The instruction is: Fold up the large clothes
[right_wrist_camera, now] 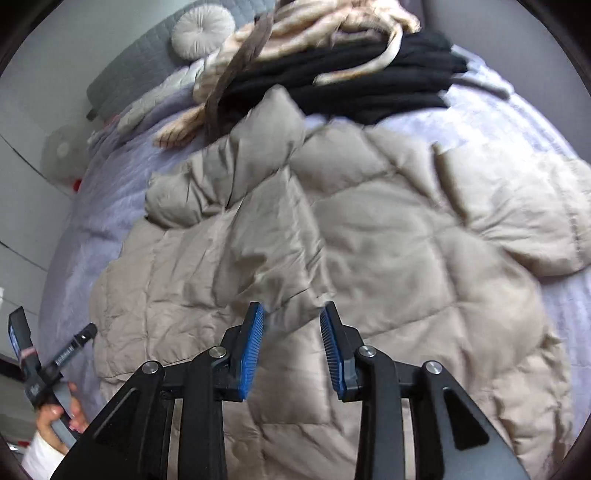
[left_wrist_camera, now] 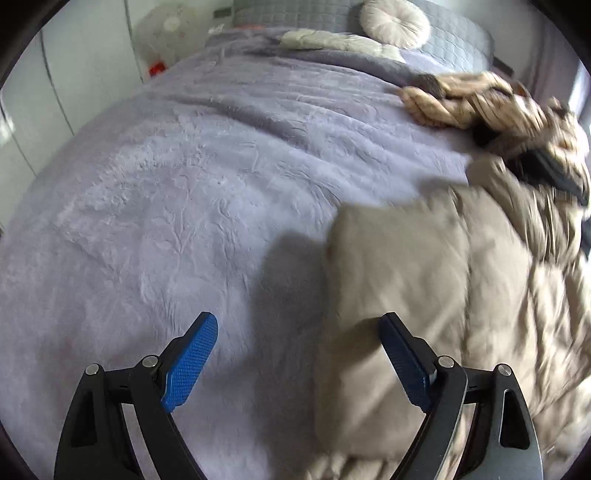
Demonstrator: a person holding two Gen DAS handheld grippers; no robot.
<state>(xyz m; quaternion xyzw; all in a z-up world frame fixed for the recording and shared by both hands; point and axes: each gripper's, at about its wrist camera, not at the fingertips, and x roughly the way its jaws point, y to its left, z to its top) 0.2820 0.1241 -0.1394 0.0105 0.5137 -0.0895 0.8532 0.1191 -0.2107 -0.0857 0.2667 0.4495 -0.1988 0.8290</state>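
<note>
My left tool (left_wrist_camera: 297, 354) is spread wide with nothing between its blue pads; it hovers over the lavender bed cover (left_wrist_camera: 166, 192), its right pad at the edge of the beige puffer coat (left_wrist_camera: 406, 266). My right tool (right_wrist_camera: 292, 347) is also spread, pads apart and pinching nothing, positioned above the middle of the coat (right_wrist_camera: 369, 240).

The coat lies across the bed on the cover (right_wrist_camera: 96, 206) — quilted side up. One sleeve is folded in across the body, running from the upper left toward the right tool; a second puffy section bulges out at the right. In the left view the coat occupies the right half of the frame, blurred.

Beyond the coat, toward the head of the bed:
- a black garment (right_wrist_camera: 369, 88), lying just past the coat's top edge
- a cream and tan striped garment (right_wrist_camera: 295, 29), draped partly over the black one
- a round pale cushion (right_wrist_camera: 203, 31) against the grey quilted headboard (right_wrist_camera: 136, 66)

My left hand (right_wrist_camera: 59, 417) grips its tool's handle at the lower left of the right view.
</note>
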